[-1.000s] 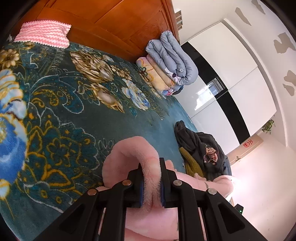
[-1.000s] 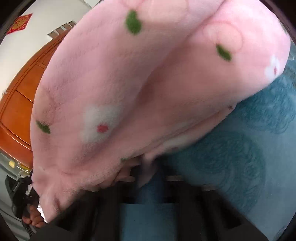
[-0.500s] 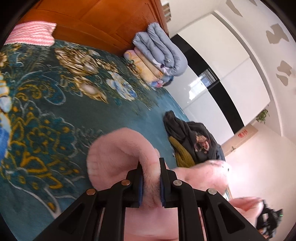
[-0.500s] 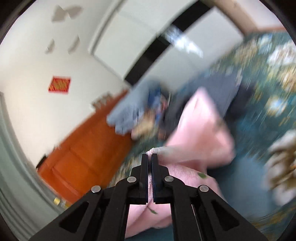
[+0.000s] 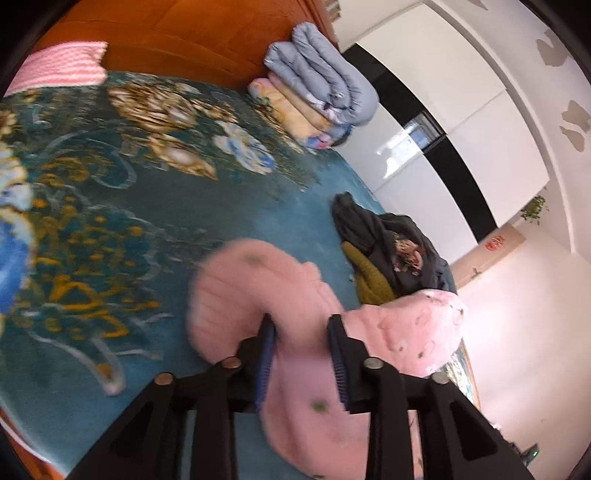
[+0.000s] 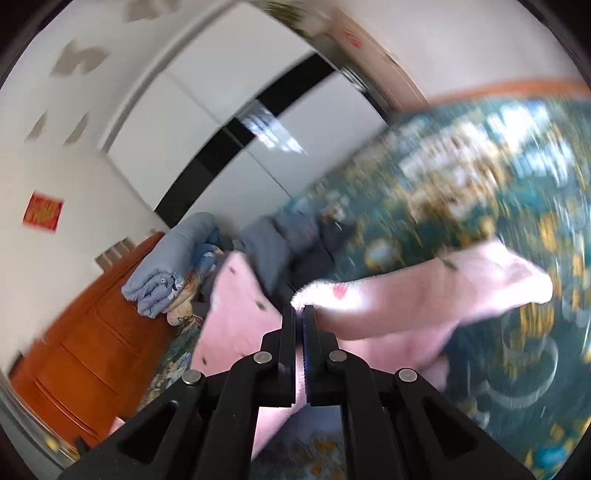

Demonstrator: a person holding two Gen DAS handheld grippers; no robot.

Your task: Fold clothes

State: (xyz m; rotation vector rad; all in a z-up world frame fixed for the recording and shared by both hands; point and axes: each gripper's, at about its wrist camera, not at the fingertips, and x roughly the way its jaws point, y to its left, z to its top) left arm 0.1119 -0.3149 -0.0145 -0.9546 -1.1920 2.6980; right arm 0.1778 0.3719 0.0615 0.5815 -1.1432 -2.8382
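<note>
A pink fleece garment (image 5: 258, 280) with small green and red spots lies on the teal floral bed blanket (image 5: 110, 221). My left gripper (image 5: 301, 325) is open low over the bed. Its blue-padded fingers (image 5: 266, 343) stand wide apart with the pink fleece lying loosely between them. In the right wrist view my right gripper (image 6: 299, 310) is shut on a fluffy edge of the pink garment (image 6: 424, 291). From the grip, the fabric stretches right over the blurred blanket (image 6: 480, 166). Another pink panel hangs to the left of the fingers.
A heap of dark clothes with an olive piece (image 5: 388, 236) lies on the bed's right side. Folded quilts (image 5: 317, 81) and a pink striped pillow (image 5: 59, 66) sit by the wooden headboard (image 5: 184, 33). A white wardrobe (image 5: 443, 129) stands behind.
My left gripper has opened and let go of the pink garment, which has slumped onto the bed. My right gripper, still shut on an edge, has swung quickly across the bed.
</note>
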